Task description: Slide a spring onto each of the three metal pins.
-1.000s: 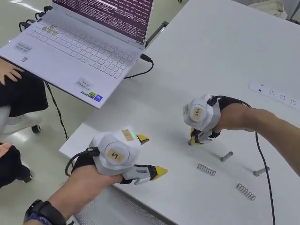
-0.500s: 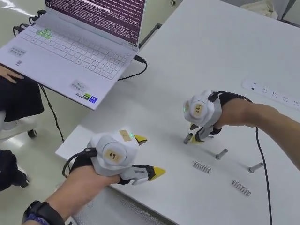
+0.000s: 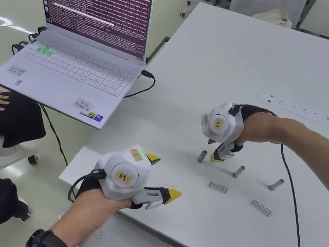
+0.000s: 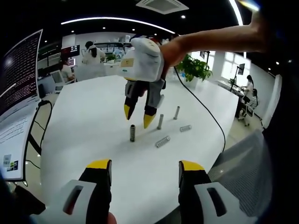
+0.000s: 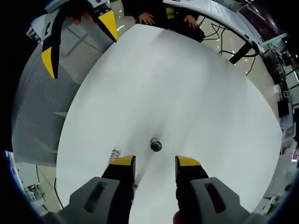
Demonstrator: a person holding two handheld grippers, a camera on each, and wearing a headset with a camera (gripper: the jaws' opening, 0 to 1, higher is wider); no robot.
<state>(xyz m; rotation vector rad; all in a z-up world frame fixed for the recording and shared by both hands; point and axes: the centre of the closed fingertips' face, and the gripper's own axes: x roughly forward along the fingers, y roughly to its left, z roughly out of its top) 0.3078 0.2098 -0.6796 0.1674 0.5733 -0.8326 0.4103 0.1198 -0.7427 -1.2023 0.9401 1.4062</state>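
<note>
Three metal pins stand on the white table (image 3: 247, 67). The left pin (image 3: 202, 156) (image 4: 132, 133) looks dark and ribbed, with a spring around it. The other two pins (image 3: 237, 171) (image 3: 276, 184) are bare. Two loose springs (image 3: 218, 187) (image 3: 261, 207) lie in front of them. My right gripper (image 3: 216, 157) (image 5: 155, 161) hangs open just right of the left pin, whose top (image 5: 155, 145) shows beyond its jaws. My left gripper (image 3: 163, 176) (image 4: 145, 165) is open and empty near the table's front edge.
An open laptop (image 3: 77, 67) sits at the far left with a black cable (image 3: 136, 92) running from it. A white power strip (image 3: 293, 105) lies at the right. A grey mesh chair (image 5: 46, 93) stands beside the table's edge.
My right gripper has risen and drawn a little right off the left pin, which now stands free with the spring on it. The left gripper has held its place.
</note>
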